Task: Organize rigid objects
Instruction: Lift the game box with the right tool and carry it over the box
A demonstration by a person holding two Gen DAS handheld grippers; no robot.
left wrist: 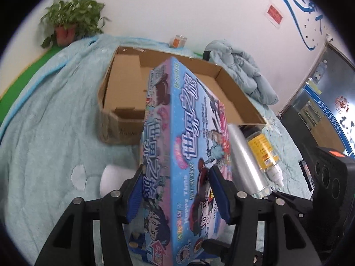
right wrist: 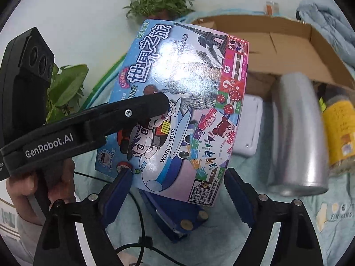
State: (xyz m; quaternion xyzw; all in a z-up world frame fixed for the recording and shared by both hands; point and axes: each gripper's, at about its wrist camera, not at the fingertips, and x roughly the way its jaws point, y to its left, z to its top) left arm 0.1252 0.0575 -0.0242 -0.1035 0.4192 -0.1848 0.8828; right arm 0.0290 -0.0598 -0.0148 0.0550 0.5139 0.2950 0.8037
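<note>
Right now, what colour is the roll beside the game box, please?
Silvery grey roll, clearest in the right wrist view.

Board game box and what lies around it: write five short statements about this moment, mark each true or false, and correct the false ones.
1. The left gripper is clamped on the board game box. True.
2. The cardboard box already holds the silver cylinder. False: the silver cylinder lies on the blue blanket outside it, and what shows of the box's inside is bare.
3. The right gripper presses both pads on the game box. False: its right finger stands clear of the box.
4. A yellow-labelled bottle lies beside the silver cylinder. True.
5. The potted plant stands inside the cardboard box. False: it stands behind the blanket, by the wall.
</note>
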